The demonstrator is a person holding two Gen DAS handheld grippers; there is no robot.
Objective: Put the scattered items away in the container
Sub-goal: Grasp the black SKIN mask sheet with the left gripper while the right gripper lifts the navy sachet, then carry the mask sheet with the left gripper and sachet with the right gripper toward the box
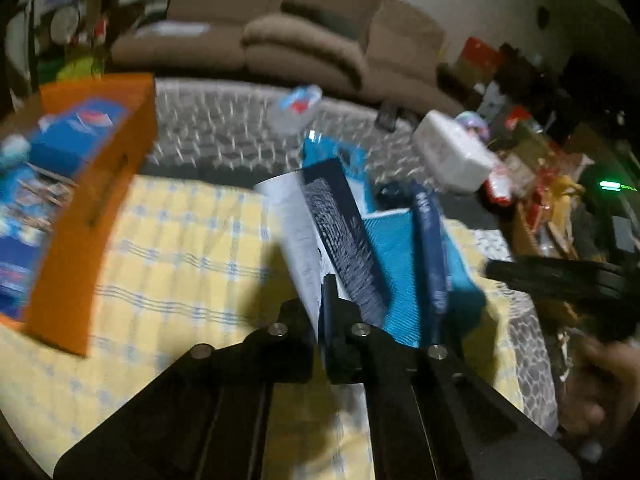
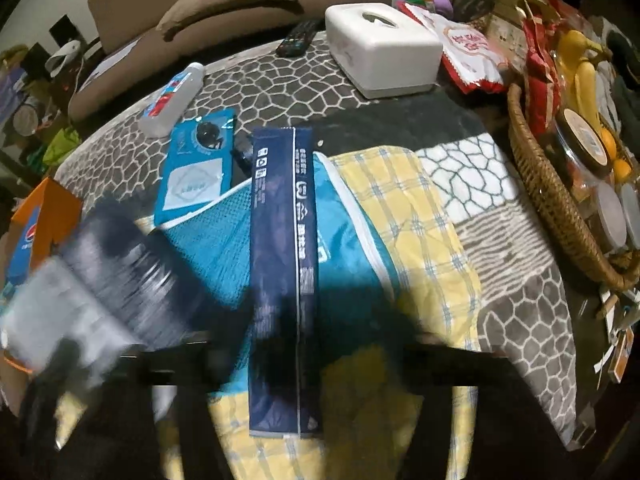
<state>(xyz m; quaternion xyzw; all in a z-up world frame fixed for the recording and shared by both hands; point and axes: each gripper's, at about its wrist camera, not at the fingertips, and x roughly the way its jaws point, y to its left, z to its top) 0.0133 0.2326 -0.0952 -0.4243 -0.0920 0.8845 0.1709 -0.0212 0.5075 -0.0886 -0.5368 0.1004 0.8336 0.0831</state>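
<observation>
The left gripper [image 1: 326,320] is clamped on a dark blue-and-white box [image 1: 320,232], which rises toward twelve o'clock. The right gripper [image 2: 296,356] stands apart, straddling a long navy packet [image 2: 284,280]. Only the left view shows inside the orange container [image 1: 104,208] at nine o'clock; only the right shows the wicker basket [image 2: 552,200] at three.

Orange container [image 1: 100,184] is looking like matt card. Yellow checked cloth [image 2: 420,216] is showing quilted, soft weave. Teal pouch [image 2: 216,248] is showing mesh fabric with white piping. Long navy packet [image 2: 284,280] is reading as smooth printed film, slightly glossy. White tissue box [image 2: 384,48] is appearing as smooth matt plastic. Basket [image 2: 548,196] is showing rough woven wicker. Clear bottle [image 2: 172,96] is looking like glossy plastic.
</observation>
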